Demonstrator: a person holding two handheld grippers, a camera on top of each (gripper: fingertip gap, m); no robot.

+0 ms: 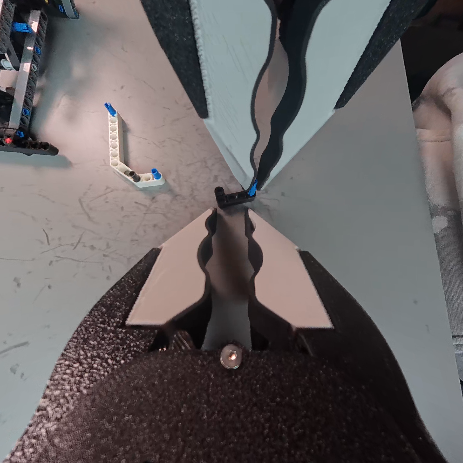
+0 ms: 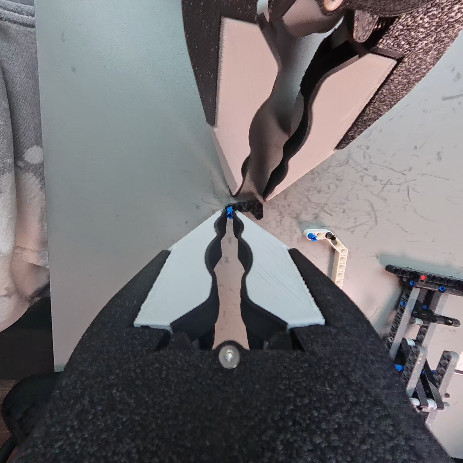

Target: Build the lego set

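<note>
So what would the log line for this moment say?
right gripper: pinching blue pin | left gripper: holding black piece | step: pin going in

table (image 1: pixel 75 250): matt, scratched | black beam (image 1: pixel 231 198): glossy plastic | screw (image 1: pixel 231 358): shiny metal

You are at a plain workshop-style bench: a pale grey worktop (image 1: pixel 75 250) scored with scratches, loose building-set beams lying on it, a half-built frame (image 2: pixel 421 325) at its far side.
</note>
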